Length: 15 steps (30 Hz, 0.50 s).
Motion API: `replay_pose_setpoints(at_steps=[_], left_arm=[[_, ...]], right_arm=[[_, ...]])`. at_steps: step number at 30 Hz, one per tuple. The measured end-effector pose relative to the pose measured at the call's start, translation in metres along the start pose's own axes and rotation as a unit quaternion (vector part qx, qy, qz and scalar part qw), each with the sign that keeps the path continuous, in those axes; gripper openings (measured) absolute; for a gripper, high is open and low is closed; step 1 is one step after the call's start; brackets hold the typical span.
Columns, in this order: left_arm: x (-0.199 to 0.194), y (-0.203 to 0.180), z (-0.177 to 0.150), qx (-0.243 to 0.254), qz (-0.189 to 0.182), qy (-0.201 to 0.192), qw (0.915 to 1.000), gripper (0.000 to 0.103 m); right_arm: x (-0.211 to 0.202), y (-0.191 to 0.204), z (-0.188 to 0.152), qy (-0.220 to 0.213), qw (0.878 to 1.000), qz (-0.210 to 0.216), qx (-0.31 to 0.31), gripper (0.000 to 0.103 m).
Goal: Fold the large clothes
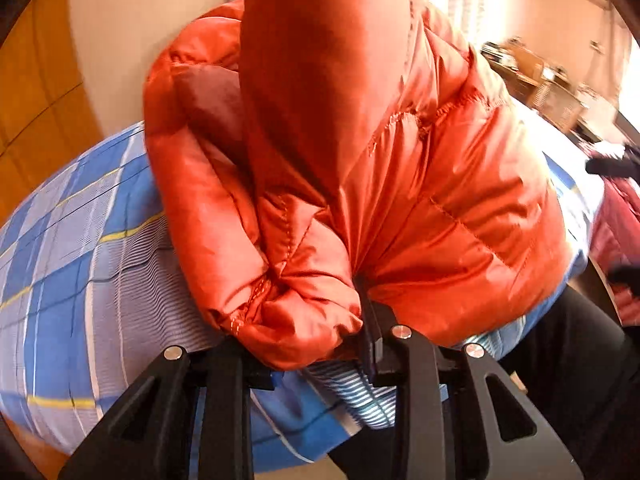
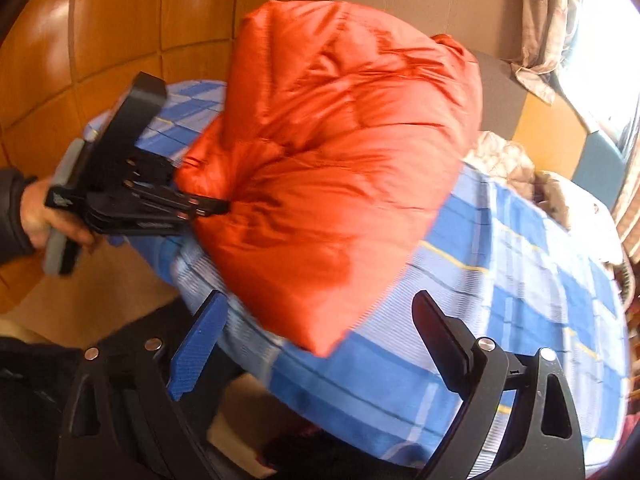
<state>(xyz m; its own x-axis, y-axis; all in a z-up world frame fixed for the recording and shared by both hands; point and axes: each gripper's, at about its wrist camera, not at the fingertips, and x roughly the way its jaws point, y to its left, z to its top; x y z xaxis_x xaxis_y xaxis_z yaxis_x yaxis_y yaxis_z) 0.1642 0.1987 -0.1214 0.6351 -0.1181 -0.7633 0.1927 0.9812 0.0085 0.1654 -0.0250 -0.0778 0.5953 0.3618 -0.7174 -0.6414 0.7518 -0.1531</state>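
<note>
A puffy orange down jacket (image 1: pixel 400 184) hangs bunched above a bed. My left gripper (image 1: pixel 316 346) is shut on a fold of its quilted fabric, which bulges out between the black fingers (image 1: pixel 374 344). The right wrist view shows that same left gripper (image 2: pixel 222 206) held by a hand (image 2: pixel 40 216) and pinching the jacket (image 2: pixel 340 160) from the left, so the bundle lifts off the sheet. My right gripper (image 2: pixel 320 346) stands open below the jacket's lower corner. Its blue pad (image 2: pixel 196 348) and its black finger are wide apart and touch no cloth.
The bed carries a blue plaid sheet (image 2: pixel 520 288) (image 1: pixel 72 264). A crumpled beige blanket (image 2: pixel 504 156) lies at its far end. Wooden panels (image 2: pixel 100 40) stand behind, a bright window (image 2: pixel 608 40) is at the right, and a dark red garment (image 1: pixel 616 232) lies beside the bed.
</note>
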Motion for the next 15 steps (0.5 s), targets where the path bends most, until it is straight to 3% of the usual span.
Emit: replay_pose_setpoints(at_steps=[6, 15], left_arm=[[0.001, 0.009, -0.001, 0.068, -0.040, -0.002, 0.9969, 0.027], [0.028, 0.041, 0.031, 0.138, -0.077, 0.013, 0.9873, 0.027]], right_arm=[[-0.001, -0.010, -0.002, 0.019, 1.000, -0.015, -0.014, 0.093], [0.004, -0.011, -0.004, 0.038, 0.998, -0.023, -0.042, 0.093]])
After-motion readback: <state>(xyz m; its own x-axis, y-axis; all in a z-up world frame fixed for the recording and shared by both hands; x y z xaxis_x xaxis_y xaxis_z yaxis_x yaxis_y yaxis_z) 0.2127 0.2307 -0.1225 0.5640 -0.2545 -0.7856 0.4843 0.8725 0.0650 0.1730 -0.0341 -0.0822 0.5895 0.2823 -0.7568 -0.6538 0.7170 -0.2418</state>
